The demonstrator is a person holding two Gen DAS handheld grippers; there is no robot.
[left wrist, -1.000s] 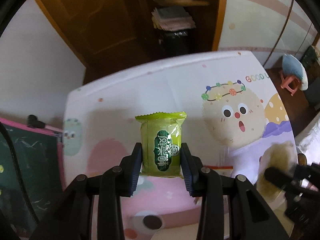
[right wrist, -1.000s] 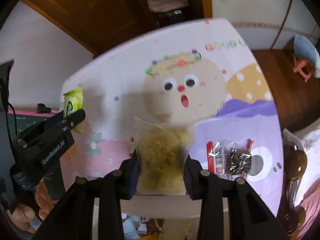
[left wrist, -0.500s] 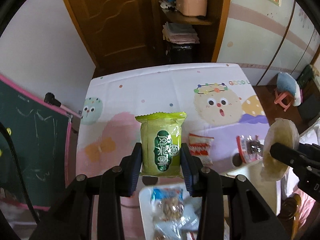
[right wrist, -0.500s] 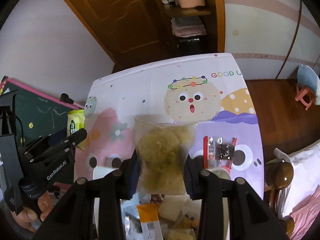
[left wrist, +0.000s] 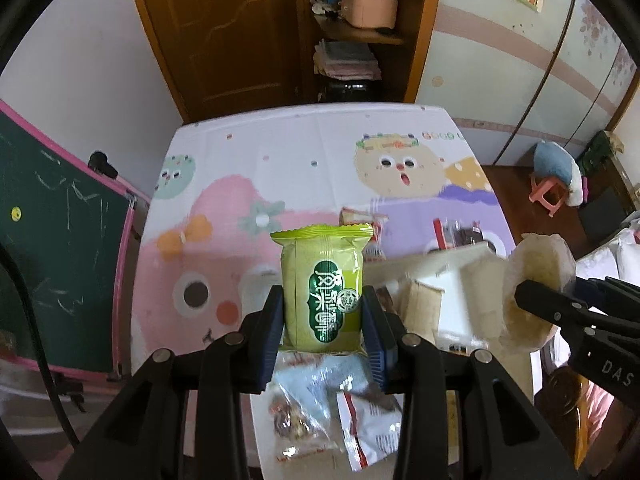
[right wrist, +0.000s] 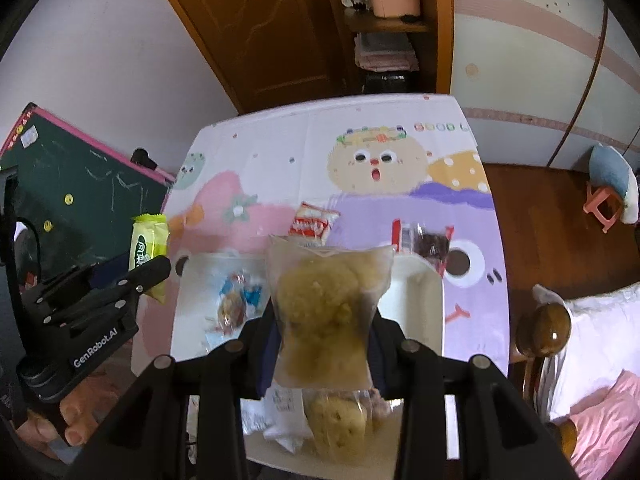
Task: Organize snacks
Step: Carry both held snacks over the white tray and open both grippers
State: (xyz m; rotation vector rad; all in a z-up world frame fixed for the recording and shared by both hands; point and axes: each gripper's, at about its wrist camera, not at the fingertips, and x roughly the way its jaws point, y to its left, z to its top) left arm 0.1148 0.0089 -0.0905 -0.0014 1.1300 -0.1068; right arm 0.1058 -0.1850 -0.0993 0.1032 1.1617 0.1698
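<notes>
My left gripper [left wrist: 322, 322] is shut on a green snack packet [left wrist: 322, 288] and holds it upright above the near end of the table. It also shows at the left of the right wrist view [right wrist: 146, 248]. My right gripper [right wrist: 323, 344] is shut on a clear bag of yellow puffed snack [right wrist: 326, 312], held over a white tray [right wrist: 424, 280]; that bag also shows at the right of the left wrist view [left wrist: 536, 276]. The tray holds several wrapped snacks [right wrist: 236, 304]. A red-and-white packet [right wrist: 314, 222] and a red-edged dark packet [right wrist: 424, 240] lie on the tablecloth beyond the tray.
The table has a cartoon-print cloth [right wrist: 376, 160]. A green chalkboard with pink frame [left wrist: 60, 240] leans at its left. A wooden door and shelves [left wrist: 352, 24] stand behind. A small pink stool [right wrist: 604, 200] and a bed post [right wrist: 544, 328] are at the right.
Both grippers have drawn back toward the near end of the table with their packets still held. The white tray and its snacks have come into view beneath them.
</notes>
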